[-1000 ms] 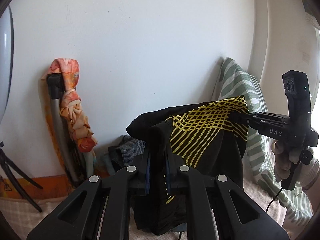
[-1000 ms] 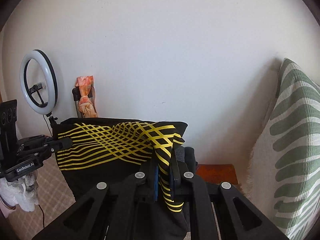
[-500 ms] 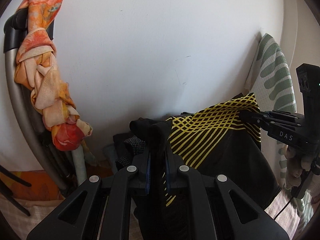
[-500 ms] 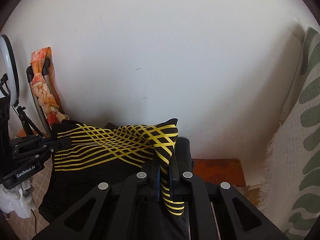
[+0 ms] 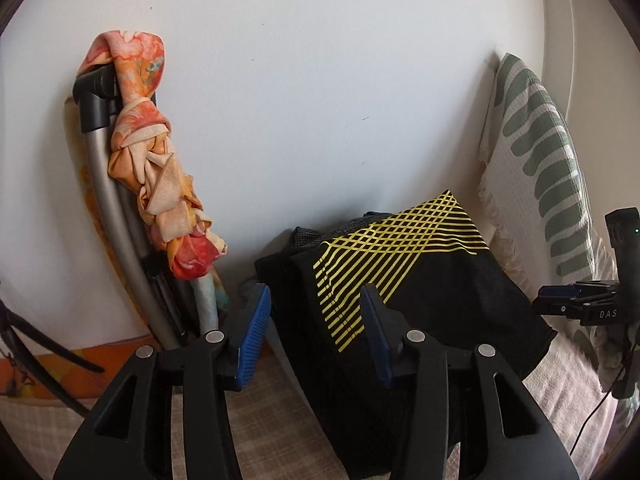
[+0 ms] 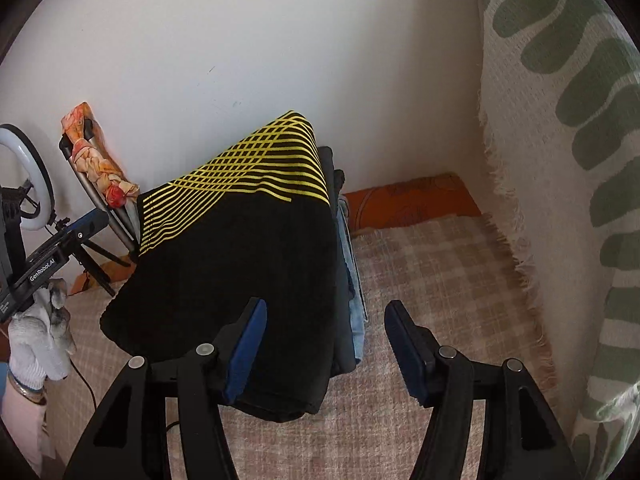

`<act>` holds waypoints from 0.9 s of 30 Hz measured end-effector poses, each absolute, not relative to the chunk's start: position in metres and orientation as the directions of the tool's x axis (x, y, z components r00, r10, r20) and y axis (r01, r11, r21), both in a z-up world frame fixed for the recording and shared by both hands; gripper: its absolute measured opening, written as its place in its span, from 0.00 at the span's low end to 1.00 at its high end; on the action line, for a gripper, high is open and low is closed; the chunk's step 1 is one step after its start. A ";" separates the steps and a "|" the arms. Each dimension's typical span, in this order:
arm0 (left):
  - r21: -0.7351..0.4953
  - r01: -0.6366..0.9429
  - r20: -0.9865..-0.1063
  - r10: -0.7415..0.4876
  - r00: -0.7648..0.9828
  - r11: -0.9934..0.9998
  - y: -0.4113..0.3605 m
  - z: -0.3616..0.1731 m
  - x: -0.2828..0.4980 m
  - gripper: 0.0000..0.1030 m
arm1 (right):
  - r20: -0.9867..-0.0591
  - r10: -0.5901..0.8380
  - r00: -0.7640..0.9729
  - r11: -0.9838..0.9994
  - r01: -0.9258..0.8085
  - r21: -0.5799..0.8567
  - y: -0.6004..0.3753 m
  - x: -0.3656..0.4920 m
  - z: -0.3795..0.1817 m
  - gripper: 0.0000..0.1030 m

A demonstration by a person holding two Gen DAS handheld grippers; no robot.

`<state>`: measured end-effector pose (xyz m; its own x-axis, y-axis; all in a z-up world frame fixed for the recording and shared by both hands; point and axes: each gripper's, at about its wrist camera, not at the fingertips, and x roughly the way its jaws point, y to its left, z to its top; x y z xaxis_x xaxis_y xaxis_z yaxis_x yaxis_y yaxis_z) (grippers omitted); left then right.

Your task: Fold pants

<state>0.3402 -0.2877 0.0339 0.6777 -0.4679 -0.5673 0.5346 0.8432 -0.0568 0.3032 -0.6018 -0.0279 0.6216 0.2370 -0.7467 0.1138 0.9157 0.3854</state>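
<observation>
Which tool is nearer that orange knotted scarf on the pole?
Left. The left tool sits just right of the scarf; the right tool lies beyond the folded pants.

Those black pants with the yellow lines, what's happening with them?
A person holding a two-finger tool in each hand is folding laundry. The black pants lie folded on top of a pile of folded clothes on the checked cover by the wall. Both the left gripper and the right gripper are open and hold nothing, their fingers close around the pants' near edge.
</observation>
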 end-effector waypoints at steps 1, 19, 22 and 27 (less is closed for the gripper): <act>-0.056 0.556 -0.572 -0.483 0.663 0.829 -0.289 0.032 0.331 0.44 | -0.739 0.273 0.616 0.898 0.112 0.425 -0.602 0.302 -0.033 0.63; 0.077 0.795 -0.583 -0.620 0.525 0.601 -0.426 -0.003 0.237 0.62 | -0.597 0.441 0.670 0.802 0.004 0.598 -0.572 0.319 0.027 0.09; 0.125 0.754 -0.554 -0.586 0.592 0.645 -0.436 -0.006 0.240 0.63 | -0.578 0.451 0.680 0.785 0.005 0.619 -0.572 0.324 0.033 0.09; 0.218 0.652 -0.531 -0.472 0.704 0.726 -0.449 -0.015 0.257 0.62 | -0.547 0.467 0.694 0.763 -0.004 0.646 -0.570 0.329 0.041 0.08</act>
